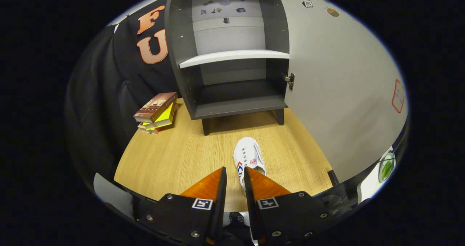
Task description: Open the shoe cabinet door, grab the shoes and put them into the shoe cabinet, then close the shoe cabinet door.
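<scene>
Gripper [235, 173] fingers narrowly apart over shoe [248, 157] on wooden floor [174, 155].

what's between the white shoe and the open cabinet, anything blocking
Nothing visible. Bare wooden floor lies between the white canvas shoe and the dark grey cabinet; its door is swung open. The stacked books sit off aside. The gripper fingers straddle the shoe's heel.

A staged recording booth: a shoe cabinet [232, 57] and books [157, 112] on a cloth-backed wooden table [174, 158].
</scene>
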`<state>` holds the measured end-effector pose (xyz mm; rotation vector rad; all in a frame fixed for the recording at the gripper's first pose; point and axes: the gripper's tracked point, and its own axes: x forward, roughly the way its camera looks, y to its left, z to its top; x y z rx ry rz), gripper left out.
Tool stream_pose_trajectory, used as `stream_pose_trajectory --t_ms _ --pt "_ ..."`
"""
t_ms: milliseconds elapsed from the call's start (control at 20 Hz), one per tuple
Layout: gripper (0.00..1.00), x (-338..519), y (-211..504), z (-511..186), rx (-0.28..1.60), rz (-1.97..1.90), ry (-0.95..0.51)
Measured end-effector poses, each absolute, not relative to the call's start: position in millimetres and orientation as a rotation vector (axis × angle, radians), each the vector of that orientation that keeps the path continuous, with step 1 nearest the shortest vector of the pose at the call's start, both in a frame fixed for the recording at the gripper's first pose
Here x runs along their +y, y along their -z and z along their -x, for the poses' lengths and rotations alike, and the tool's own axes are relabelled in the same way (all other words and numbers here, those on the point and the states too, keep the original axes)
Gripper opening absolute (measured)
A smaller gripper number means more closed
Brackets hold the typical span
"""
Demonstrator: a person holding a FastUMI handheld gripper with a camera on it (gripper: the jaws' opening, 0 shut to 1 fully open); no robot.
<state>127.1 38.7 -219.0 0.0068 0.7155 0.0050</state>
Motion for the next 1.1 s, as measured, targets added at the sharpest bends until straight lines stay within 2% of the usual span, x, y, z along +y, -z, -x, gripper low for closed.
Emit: stream_pose_trajectory --t_ms 300,650,1100 --pt "0.39 39 241 -116 0.827 -0.014 -0.034" --pt "0.40 43 259 -106 0.938 -0.062 -0.056" --pt "0.42 48 273 -113 0.973 -0.061 -0.135"
